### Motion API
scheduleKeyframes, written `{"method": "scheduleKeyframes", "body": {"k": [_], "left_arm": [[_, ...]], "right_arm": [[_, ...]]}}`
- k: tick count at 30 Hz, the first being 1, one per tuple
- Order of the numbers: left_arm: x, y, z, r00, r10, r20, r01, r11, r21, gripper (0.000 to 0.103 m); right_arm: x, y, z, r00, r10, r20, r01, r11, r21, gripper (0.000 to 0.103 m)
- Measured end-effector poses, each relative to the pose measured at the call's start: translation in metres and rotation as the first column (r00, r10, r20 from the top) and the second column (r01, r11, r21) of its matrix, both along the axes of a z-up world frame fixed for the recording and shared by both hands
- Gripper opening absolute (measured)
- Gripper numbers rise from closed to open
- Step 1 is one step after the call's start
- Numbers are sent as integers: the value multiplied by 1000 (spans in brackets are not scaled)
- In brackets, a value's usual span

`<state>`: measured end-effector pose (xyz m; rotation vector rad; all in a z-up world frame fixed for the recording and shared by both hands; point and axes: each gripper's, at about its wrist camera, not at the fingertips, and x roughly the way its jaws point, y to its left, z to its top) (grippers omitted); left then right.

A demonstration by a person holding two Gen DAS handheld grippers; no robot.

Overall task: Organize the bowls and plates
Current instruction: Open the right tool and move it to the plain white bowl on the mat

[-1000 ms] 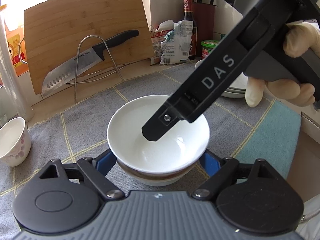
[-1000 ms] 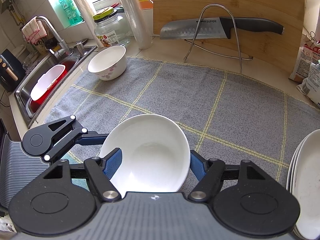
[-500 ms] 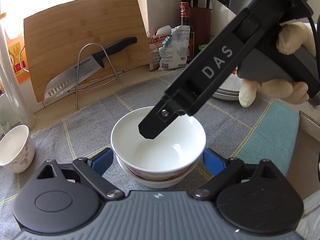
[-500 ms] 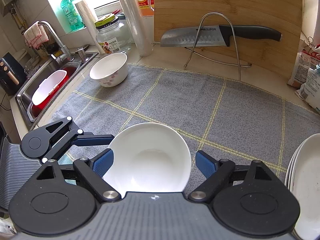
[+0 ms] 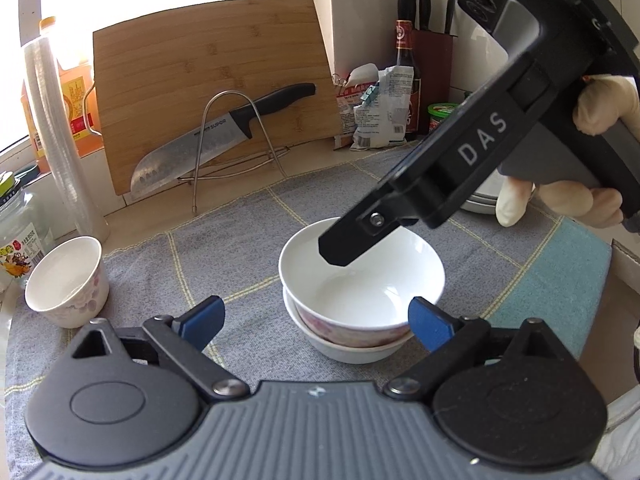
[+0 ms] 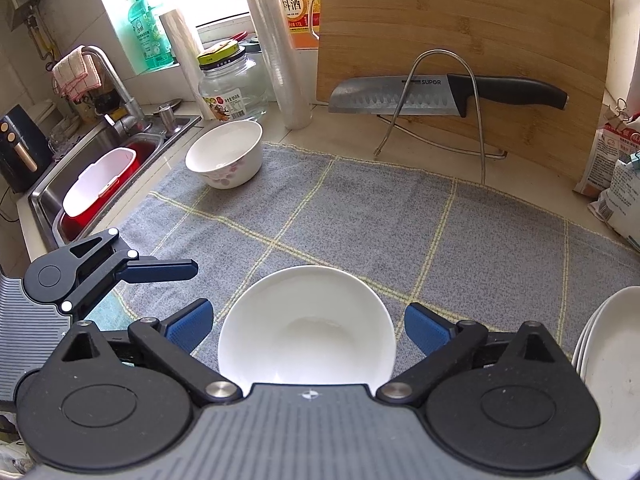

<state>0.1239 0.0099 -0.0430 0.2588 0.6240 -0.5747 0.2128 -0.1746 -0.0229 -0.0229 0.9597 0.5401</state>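
Bowls first: a white bowl (image 5: pixel 362 280) sits nested inside a second bowl (image 5: pixel 352 344) with a pink flower pattern, on the grey checked cloth (image 5: pixel 240 248). My right gripper (image 6: pixel 308 330) has just been opening; its blue pads now stand wide on both sides of the white bowl and do not touch it. My left gripper (image 5: pixel 316 320) has also been opening, and its pads are apart from the stack, holding nothing. I see a gloved hand (image 5: pixel 592 152) on the right gripper's handle. A third flowered bowl (image 6: pixel 225 153) stands alone near the sink (image 6: pixel 100 168), well apart from the stack. White plates (image 6: pixel 612 364) are piled at the cloth's right edge. A knife (image 6: pixel 440 90) rests on a wire rack before the wooden board (image 6: pixel 460 20)
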Motion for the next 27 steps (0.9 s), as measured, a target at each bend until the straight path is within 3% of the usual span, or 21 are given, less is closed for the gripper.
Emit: {"method": "scheduleKeyframes", "body": {"k": [22, 27], "left_arm": [[25, 67, 0, 979, 204, -16, -204, 979, -9, 100], [32, 88, -3, 969, 246, -33, -247, 968, -41, 100]], "right_arm": [[6, 46, 3, 999, 22, 35, -21, 999, -35, 103], [9, 60, 6, 999, 29, 44, -27, 998, -53, 103]]}}
